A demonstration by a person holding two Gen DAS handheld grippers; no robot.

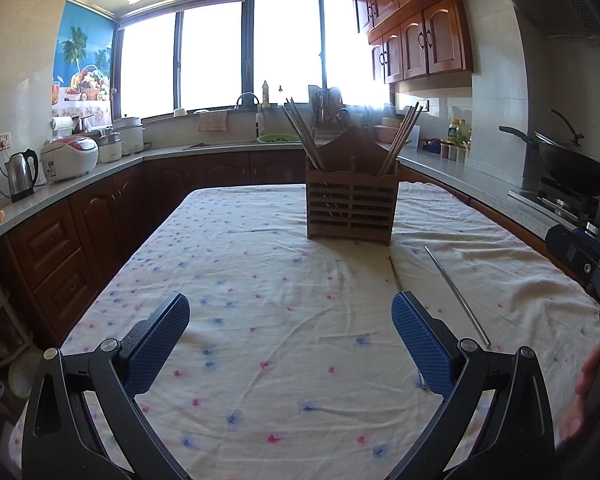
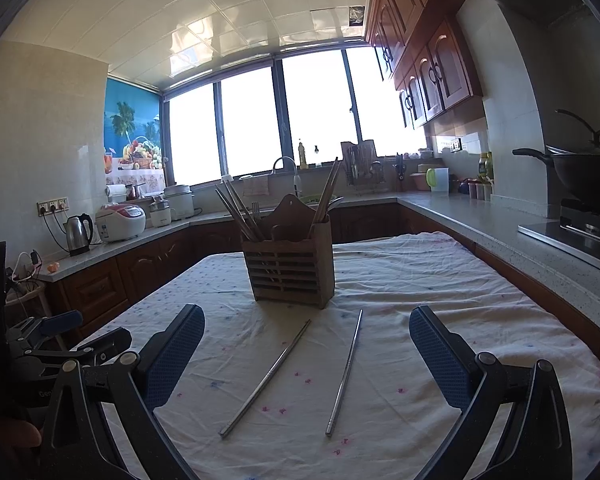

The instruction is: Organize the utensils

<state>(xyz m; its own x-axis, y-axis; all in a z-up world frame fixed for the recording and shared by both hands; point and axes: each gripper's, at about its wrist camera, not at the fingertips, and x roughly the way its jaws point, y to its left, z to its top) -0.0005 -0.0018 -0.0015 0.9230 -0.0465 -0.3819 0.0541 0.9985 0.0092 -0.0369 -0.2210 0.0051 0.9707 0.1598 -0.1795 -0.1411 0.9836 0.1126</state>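
A wooden utensil holder (image 1: 352, 204) stands on the table's floral cloth (image 1: 260, 280), with several chopsticks (image 1: 302, 132) leaning in both ends. It also shows in the right wrist view (image 2: 290, 268). Two metal chopsticks lie loose on the cloth before it: one on the left (image 2: 266, 378) and one on the right (image 2: 345, 372). In the left wrist view they lie to the right (image 1: 456, 292). My right gripper (image 2: 306, 326) is open and empty, just above and behind them. My left gripper (image 1: 290, 312) is open and empty, left of them.
Counters wrap around the table. A kettle (image 1: 22, 174) and rice cookers (image 1: 70, 158) stand on the left counter. A sink (image 1: 228, 142) is under the window. A wok (image 1: 572, 164) sits on the stove at the right. The left gripper's body (image 2: 60, 344) shows at the right view's left edge.
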